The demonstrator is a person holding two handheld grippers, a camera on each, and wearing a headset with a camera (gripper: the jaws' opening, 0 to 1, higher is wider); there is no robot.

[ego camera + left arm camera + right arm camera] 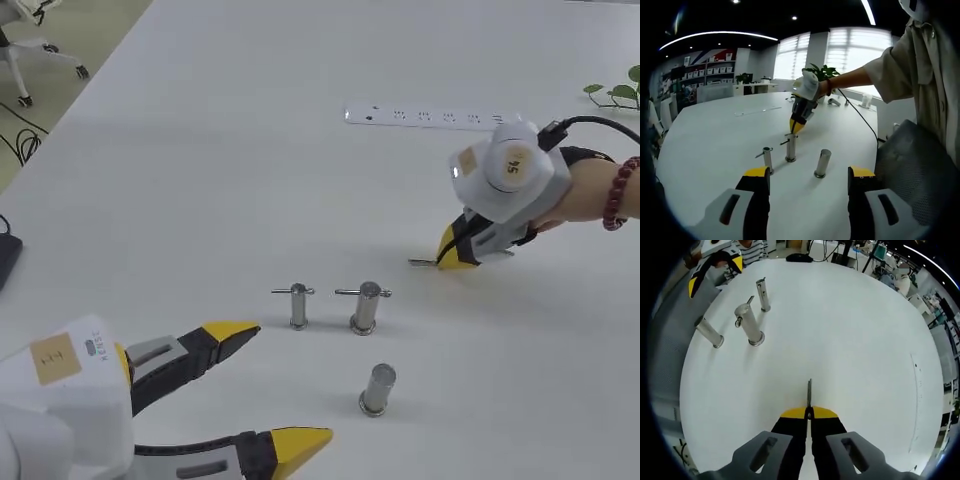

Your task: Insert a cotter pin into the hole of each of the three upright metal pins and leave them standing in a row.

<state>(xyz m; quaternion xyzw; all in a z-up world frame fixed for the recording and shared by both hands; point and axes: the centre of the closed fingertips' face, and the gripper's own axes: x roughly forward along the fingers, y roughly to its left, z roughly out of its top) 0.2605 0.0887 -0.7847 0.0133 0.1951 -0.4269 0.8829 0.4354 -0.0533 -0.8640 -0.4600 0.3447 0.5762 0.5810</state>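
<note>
Right claw (809, 413) is squeezed shut on a thin silver cotter pin (809, 390), low over the white bench (200, 150). Left claw (285, 385) gapes wide, holding nothing. Three short shiny metal pins (366, 310) stand upright at its 12 o'clock. Two carry cotter pins; the bare one (377, 388) stands at their 5 o'clock.

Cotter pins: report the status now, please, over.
Right gripper shut on third cotter pin. Left gripper open. Two metal pins fitted, near pin bare. Power strip well aside.
</note>
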